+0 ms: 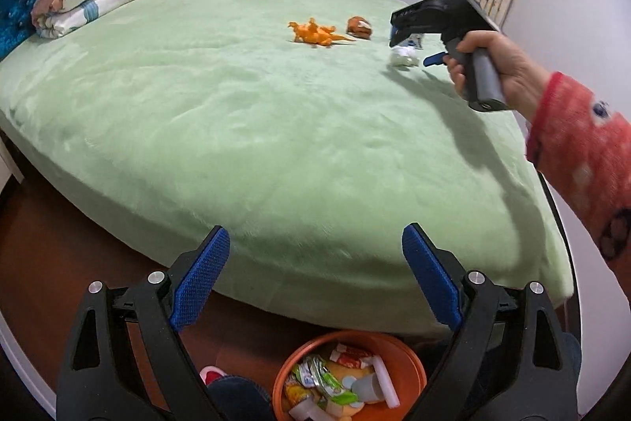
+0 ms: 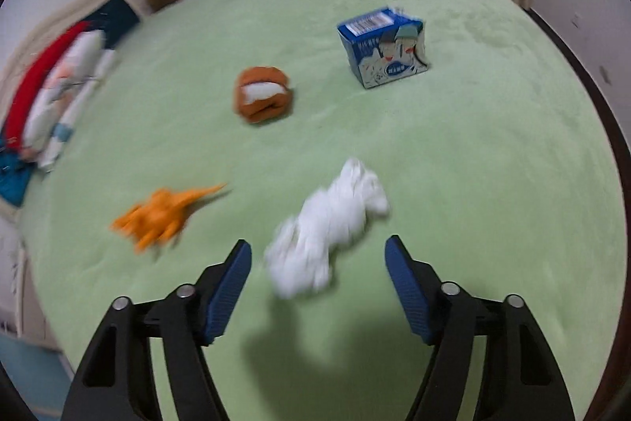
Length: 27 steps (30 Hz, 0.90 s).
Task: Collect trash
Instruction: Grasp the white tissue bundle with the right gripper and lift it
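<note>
the orange bin (image 1: 410, 362) on the floor at the foot of the bed (image 1: 236, 129) holds wrappers, small cups and a white tube. the left gripper (image 1: 315, 263) hangs over it with its jaws wide apart, holding nothing. the right gripper (image 2: 317, 287) hovers above a crumpled white tissue (image 2: 327, 227) on the bed, jaws spread on either side of it, not touching. farther off stand a blue carton (image 2: 384, 46), a brown plush (image 2: 262, 97) and an orange dinosaur (image 2: 165, 214).
</note>
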{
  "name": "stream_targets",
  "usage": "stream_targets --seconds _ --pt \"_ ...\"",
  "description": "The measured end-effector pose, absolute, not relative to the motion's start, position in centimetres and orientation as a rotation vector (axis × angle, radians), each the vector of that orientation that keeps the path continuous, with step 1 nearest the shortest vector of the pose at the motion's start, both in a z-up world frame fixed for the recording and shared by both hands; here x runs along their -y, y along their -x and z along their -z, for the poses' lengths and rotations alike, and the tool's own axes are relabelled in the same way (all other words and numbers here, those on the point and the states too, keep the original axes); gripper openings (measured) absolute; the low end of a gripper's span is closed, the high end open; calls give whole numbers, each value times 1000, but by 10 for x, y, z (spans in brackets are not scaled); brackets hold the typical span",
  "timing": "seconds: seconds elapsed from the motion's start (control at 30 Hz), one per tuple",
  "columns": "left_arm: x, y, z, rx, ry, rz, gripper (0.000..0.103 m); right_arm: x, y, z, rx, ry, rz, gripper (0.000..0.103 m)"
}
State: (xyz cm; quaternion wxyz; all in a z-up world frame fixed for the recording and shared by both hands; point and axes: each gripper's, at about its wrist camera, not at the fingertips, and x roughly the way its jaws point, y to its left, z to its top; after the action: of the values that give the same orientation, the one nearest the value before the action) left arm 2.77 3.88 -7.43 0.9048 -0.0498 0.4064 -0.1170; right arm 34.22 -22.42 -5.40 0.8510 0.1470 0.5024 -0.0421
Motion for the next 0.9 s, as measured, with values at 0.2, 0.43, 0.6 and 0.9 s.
stream_targets --seconds 0.2,0.43,0.6,0.9 --pt "-47 -49 84 -851 122 232 87 215 -364 72 -1077 -212 160 36" --pt "-44 -47 80 -851 134 226 87 201 -321 46 -968 -36 119 33" --pt "-39 -42 68 -844 144 216 87 188 -247 8 -885 26 -4 33" --pt "-22 -41 41 -821 154 202 87 174 -104 -35 -752 106 -177 33"
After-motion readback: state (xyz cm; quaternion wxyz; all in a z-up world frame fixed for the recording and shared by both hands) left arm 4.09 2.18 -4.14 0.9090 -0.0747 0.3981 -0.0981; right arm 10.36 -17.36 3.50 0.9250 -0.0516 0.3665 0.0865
